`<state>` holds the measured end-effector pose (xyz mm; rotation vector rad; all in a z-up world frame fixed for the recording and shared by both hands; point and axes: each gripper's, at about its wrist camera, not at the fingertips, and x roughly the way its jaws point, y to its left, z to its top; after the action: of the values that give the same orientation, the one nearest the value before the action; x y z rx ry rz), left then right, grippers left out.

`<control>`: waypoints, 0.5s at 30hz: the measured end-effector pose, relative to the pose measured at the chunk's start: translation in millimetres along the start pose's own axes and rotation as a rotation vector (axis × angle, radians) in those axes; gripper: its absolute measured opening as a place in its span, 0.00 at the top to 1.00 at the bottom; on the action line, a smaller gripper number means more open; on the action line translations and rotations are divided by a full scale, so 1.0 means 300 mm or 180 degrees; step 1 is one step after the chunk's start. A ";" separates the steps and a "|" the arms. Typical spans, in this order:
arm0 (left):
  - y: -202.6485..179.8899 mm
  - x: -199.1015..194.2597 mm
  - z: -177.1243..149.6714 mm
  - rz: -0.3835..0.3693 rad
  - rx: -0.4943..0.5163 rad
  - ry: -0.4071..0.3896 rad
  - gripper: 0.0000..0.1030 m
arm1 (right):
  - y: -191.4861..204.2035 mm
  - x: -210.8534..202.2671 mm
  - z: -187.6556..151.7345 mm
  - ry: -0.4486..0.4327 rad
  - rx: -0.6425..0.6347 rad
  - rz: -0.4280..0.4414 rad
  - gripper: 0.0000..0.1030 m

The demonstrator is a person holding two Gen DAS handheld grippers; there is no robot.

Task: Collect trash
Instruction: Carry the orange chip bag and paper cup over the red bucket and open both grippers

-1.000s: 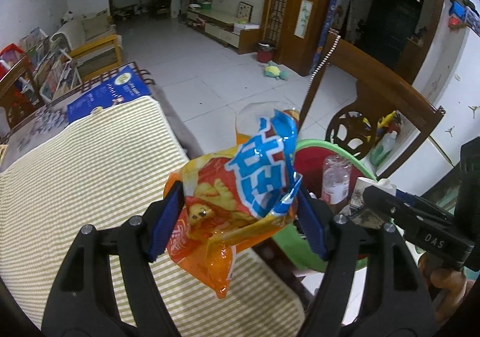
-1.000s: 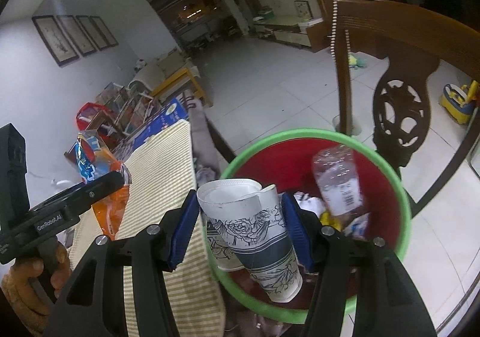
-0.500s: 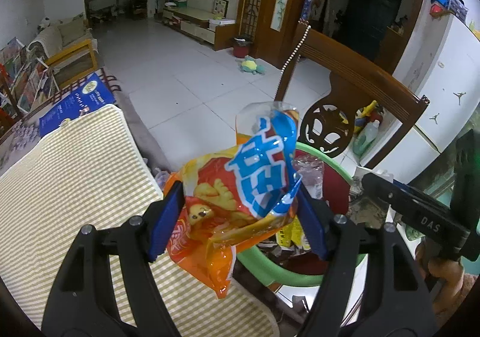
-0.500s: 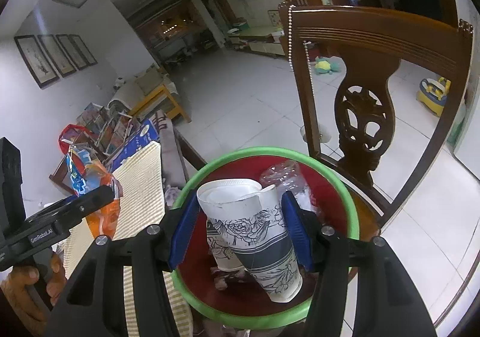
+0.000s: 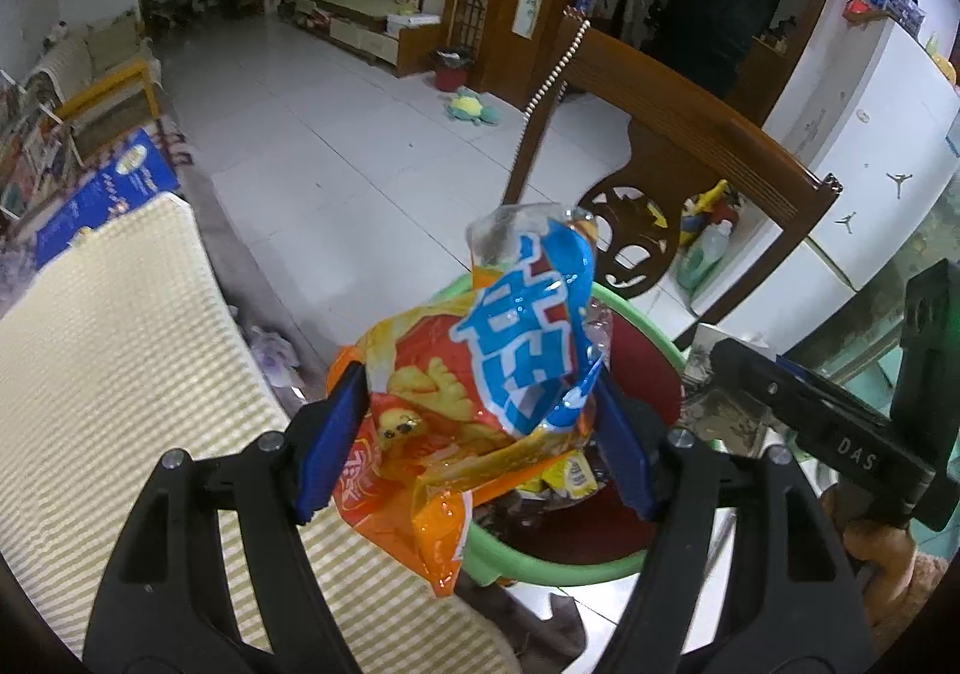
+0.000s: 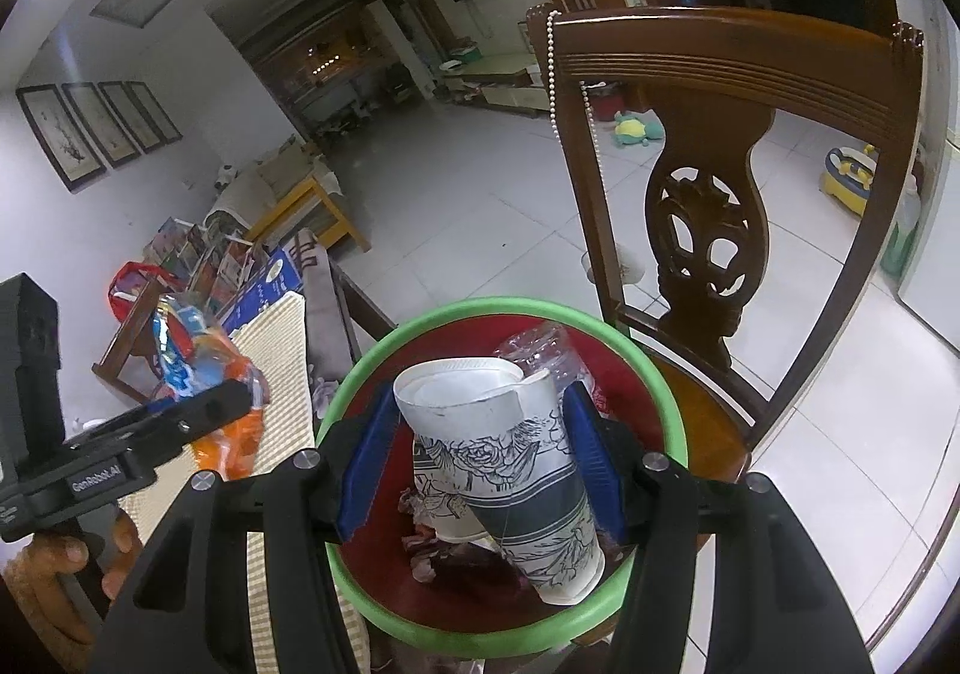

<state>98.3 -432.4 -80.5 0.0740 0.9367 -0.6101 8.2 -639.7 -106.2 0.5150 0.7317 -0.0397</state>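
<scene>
White-tiled living room lying behind, striped cloth (image 5: 120,374) covering surface at left. Left gripper (image 5: 474,434) pinching orange-blue snack bag (image 5: 480,374), hanging at near rim of green bin (image 6: 504,494). Right gripper (image 6: 480,458) squeezing flattened paper cup (image 6: 504,470) over bin's red inside. Crushed bottle (image 6: 540,350) lying inside. Wooden chair (image 6: 720,194) standing beyond bin.

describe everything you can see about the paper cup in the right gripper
The paper cup is white with a dark line drawing of flowers and dark bands near its base. Its rim is crushed, one flap of the lip folded over, and the inside looks empty. It is tilted, mouth toward the upper left and base toward the lower right. The right gripper clamps it by the sides with its blue pads, holding it over the open bin, which is red inside with a green rim and already has a clear plastic bottle in it.
</scene>
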 end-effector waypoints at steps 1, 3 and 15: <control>-0.001 0.019 0.005 -0.0072 -0.0025 0.0047 0.32 | -0.002 0.000 0.003 -0.0007 0.0004 -0.0001 0.47; -0.007 0.042 0.011 -0.0134 -0.0040 0.0086 0.32 | -0.006 0.001 0.006 -0.0007 0.0008 -0.0006 0.47; -0.027 0.129 0.002 -0.0341 -0.0047 0.0301 0.31 | -0.013 0.016 0.018 0.0013 0.0002 -0.0045 0.47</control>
<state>111.5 -457.1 -108.5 0.0399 1.0415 -0.7035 14.4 -644.9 -107.6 0.5106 0.7394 -0.0521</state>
